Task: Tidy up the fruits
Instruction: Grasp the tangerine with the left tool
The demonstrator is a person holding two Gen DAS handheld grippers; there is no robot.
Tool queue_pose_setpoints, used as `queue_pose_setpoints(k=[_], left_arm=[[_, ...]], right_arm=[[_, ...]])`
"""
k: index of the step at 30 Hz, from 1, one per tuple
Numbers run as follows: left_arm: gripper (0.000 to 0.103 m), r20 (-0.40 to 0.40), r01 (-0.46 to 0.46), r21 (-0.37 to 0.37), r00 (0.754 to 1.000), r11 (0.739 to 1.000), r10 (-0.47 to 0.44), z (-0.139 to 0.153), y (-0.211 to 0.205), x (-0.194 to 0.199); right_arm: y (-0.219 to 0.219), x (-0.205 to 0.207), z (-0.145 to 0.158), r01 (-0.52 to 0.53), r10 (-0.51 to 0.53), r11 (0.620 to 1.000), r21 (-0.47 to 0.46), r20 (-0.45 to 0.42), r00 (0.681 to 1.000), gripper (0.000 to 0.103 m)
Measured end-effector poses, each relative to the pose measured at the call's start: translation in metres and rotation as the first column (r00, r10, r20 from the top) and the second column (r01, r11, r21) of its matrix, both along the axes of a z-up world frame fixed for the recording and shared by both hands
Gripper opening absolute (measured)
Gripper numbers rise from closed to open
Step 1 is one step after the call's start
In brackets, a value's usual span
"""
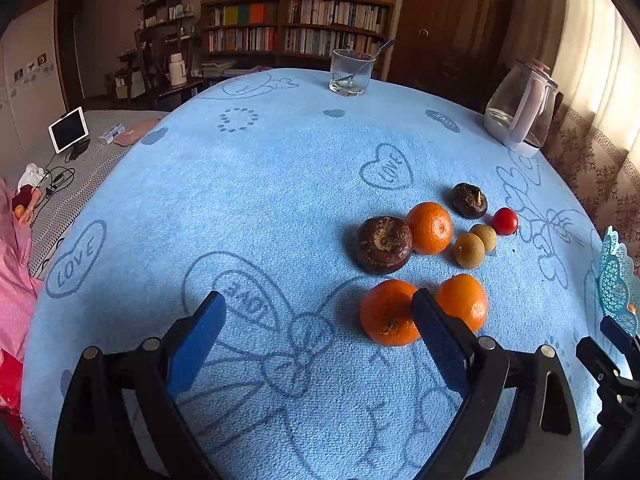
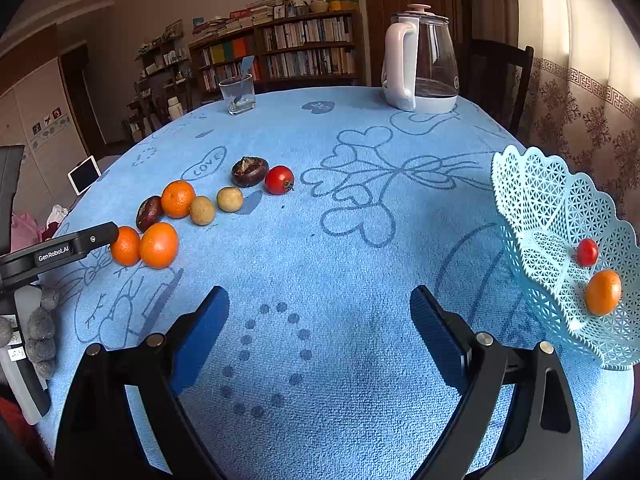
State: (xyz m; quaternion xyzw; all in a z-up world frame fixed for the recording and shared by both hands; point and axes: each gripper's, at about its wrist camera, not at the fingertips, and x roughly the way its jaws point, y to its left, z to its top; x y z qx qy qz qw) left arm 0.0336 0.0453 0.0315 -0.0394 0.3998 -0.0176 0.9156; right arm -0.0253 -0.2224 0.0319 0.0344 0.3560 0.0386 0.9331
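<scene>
Fruits lie on the blue tablecloth: three oranges, two dark water chestnuts, two tan longans and a red tomato. My left gripper is open and empty, its right finger just in front of the nearest orange. My right gripper is open and empty over bare cloth. The light blue lattice basket at the right holds a tomato and an orange. The fruit group shows at the left in the right wrist view.
A glass with a spoon and a clear kettle with a white handle stand at the table's far edge. The basket's edge shows at the right of the left wrist view. Bookshelves and a bed with a tablet lie beyond the table.
</scene>
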Motion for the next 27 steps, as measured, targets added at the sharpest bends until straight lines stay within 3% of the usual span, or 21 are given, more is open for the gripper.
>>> queue_pose_setpoints(k=[6, 13, 19, 24, 27], left_arm=[[0.093, -0.004, -0.027, 0.012, 1.0, 1.0, 0.027, 0.001, 0.008, -0.013], [0.092, 0.014, -0.008, 0.01, 1.0, 1.0, 0.008, 0.0, -0.013, -0.011], [0.064, -0.038, 0.033, 0.0, 0.999, 0.999, -0.033, -0.014, -0.031, 0.005], [0.04, -0.035, 0.066, -0.098, 0.997, 0.993, -0.07, -0.015, -0.025, 0.006], [0.039, -0.029, 0.064, -0.111, 0.997, 0.992, -0.067, -0.014, -0.023, 0.004]], right_arm=[[0.0, 0.0, 0.0, 0.001, -0.001, 1.0, -0.003, -0.003, 1.0, 0.093], [0.001, 0.0, -0.001, 0.001, -0.001, 1.0, -0.003, -0.009, 1.0, 0.093], [0.001, 0.0, -0.001, 0.002, -0.002, 1.0, -0.003, -0.009, 1.0, 0.093], [0.001, 0.001, -0.001, -0.002, 0.002, 1.0, -0.008, -0.013, 1.0, 0.093], [0.004, 0.004, 0.001, -0.023, 0.024, 1.0, 0.014, -0.025, 0.999, 0.093]])
